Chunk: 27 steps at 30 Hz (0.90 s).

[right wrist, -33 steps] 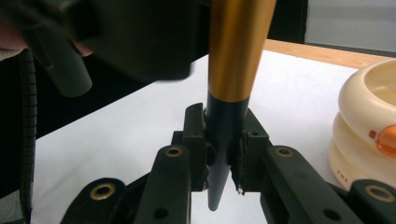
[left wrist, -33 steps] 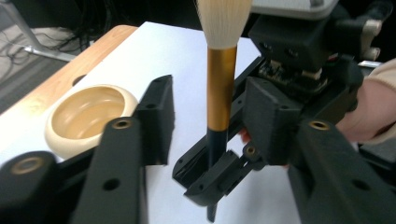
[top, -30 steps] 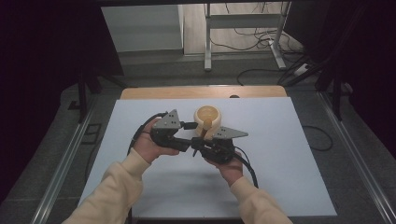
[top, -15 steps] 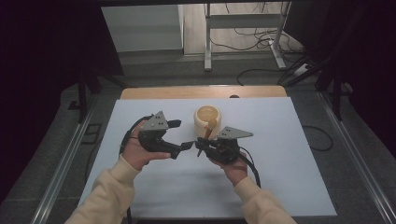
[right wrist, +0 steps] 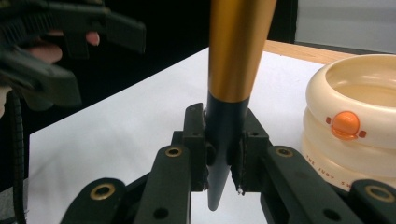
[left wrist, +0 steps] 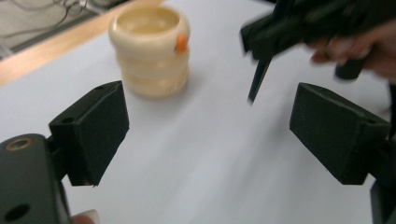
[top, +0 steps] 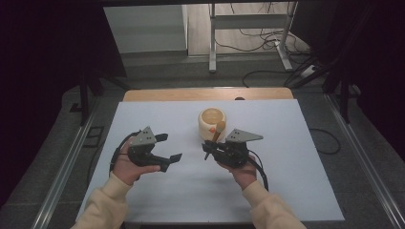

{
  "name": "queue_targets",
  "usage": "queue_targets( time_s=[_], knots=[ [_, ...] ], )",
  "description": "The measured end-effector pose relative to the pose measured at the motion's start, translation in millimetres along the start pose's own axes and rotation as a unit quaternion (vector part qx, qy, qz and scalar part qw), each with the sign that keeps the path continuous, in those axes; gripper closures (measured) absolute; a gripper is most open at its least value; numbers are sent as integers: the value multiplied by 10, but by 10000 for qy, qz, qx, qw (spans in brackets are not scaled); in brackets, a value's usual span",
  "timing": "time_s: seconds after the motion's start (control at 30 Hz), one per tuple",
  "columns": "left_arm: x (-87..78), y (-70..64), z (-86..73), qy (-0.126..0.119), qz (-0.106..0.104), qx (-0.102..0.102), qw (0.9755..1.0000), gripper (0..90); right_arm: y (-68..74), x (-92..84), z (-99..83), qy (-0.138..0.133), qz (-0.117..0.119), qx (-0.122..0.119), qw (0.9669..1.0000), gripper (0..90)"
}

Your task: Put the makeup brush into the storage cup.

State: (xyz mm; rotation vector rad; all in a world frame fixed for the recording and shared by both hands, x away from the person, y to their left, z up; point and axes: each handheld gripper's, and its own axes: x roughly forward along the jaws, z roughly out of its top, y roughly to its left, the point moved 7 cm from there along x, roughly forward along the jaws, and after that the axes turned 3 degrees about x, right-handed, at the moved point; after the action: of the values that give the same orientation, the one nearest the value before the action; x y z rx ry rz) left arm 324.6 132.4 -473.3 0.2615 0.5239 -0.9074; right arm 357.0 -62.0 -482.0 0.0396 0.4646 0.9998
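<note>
Standing beside the table (top: 286,191), I see the right gripper (right wrist: 223,154) clamped tight on a pen-like tool (right wrist: 231,93) with a dark pointed end and a golden-orange body. The top of this tool is cut off at the upper edge of the right gripper view, so I cannot say how it ends there. In the high view the tool (top: 217,133) rises tilted from the right gripper (top: 210,149), and its upper end lies in front of the cream cup (top: 212,123); whether they touch I cannot tell. The left gripper (top: 173,148) is well apart from it, to the left, and its jaws have just been opening; now they stand wide with nothing between them. The left gripper view is blurred on the side of the other hand. The cup (left wrist: 150,49), made like stacked rings with a small orange knob (right wrist: 345,124), stands upright near the far middle of the white table. Its inside looks pale, and what it holds I cannot make out.
</note>
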Motion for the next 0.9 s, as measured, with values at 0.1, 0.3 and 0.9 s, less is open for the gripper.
queue_targets(
  time_s=[0.1, 0.3, 0.9],
  knots=[
    [-16, 19, -86, -62, 186, -79, 9998, 114, -5, -9, 4, -9, -6, -1, 10000, 782],
    [-55, 56, -273, -95, 693, -228, 9973, 84, -17, -42, 19, -49, -21, 12, 10000, 782],
    [-72, -4, -792, 505, 846, -574, 9935, 42, -49, -110, 67, -118, -91, -36, 9999, 781]
  ],
)
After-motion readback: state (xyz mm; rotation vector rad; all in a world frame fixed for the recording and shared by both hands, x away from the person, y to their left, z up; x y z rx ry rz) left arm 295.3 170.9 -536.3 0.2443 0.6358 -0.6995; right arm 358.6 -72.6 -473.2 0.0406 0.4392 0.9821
